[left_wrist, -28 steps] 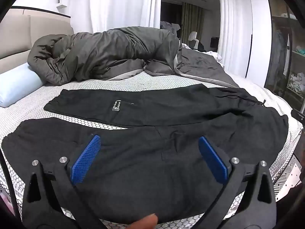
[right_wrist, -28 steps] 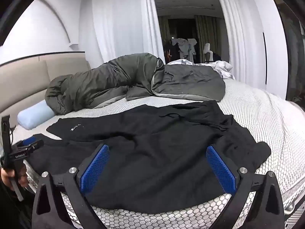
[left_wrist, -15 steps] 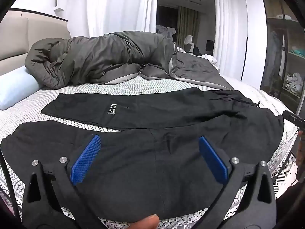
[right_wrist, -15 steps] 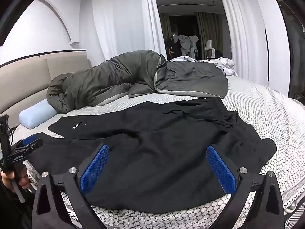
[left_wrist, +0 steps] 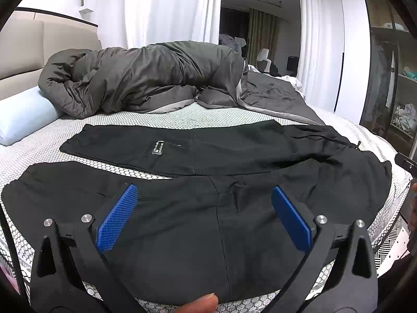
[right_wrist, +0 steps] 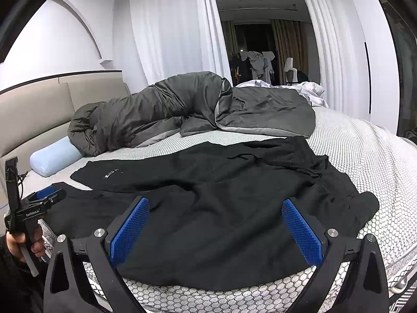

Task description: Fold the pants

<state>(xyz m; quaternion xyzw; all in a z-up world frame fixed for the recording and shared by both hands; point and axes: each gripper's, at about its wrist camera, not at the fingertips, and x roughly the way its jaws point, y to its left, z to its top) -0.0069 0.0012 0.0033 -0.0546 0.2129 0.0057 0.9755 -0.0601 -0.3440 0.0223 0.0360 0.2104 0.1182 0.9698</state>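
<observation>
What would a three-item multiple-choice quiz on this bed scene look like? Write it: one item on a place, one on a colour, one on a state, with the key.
1. Where do the black pants lie?
A. Spread on the bed, nearer the camera than the grey duvet
B. Hung on a chair
C. Stuffed under the pillow

2. What colour is the bolster pillow by the headboard?
A. Red
B. Light blue
C. Black

3. What state are the left gripper and right gripper in?
A. Both shut on the pants
B. Left shut, right open
C. Both open, holding nothing

Key: 1 A, both legs lie flat on the honeycomb-patterned cover with the duvet bunched behind them. 2 B, the pillow is pale blue in both views. 3 C, the blue pads of each stand wide apart with no fabric pinched between them.
</observation>
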